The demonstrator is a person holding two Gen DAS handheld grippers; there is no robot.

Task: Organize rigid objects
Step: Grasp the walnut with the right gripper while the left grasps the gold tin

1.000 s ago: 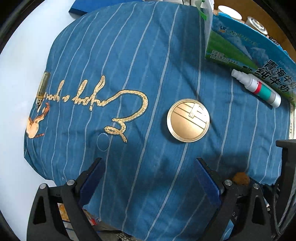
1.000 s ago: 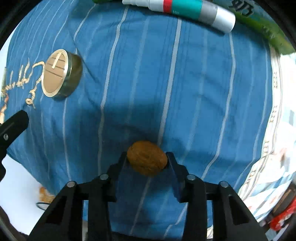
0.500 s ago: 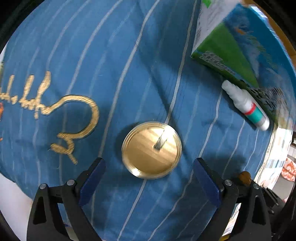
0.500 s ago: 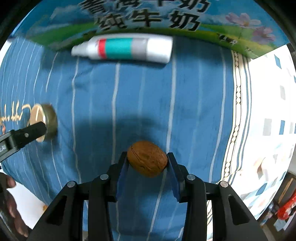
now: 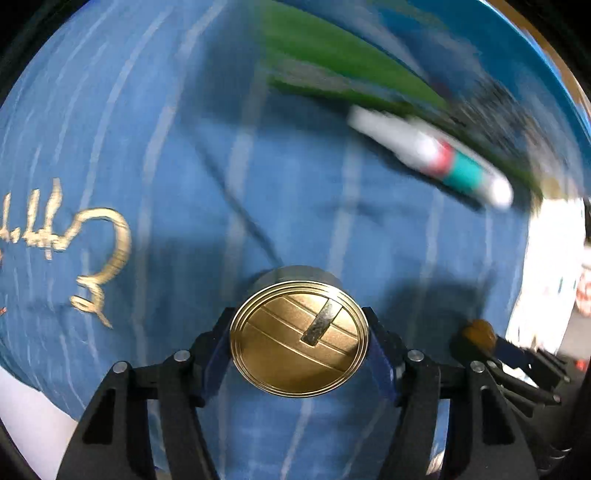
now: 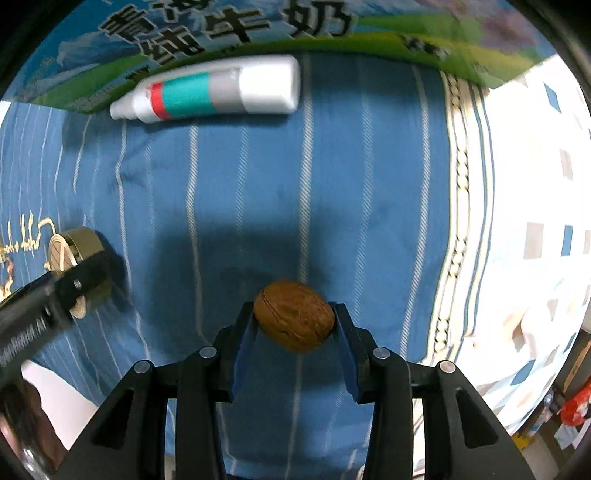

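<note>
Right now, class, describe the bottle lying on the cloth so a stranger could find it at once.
Start at the blue striped cloth, then go to the milk carton along its far edge. The bottle lies on its side just in front of it: white, with red, teal and grey bands, unlike the gold tin or walnut.

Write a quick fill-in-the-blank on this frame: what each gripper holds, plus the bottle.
1. The right gripper is shut on a brown ____.
2. The left gripper has its fingers closed on a round ____-coloured tin.
3. The white bottle with a red and teal band lies on its ____ beside the milk carton.

Missing words: walnut; gold; side
</note>
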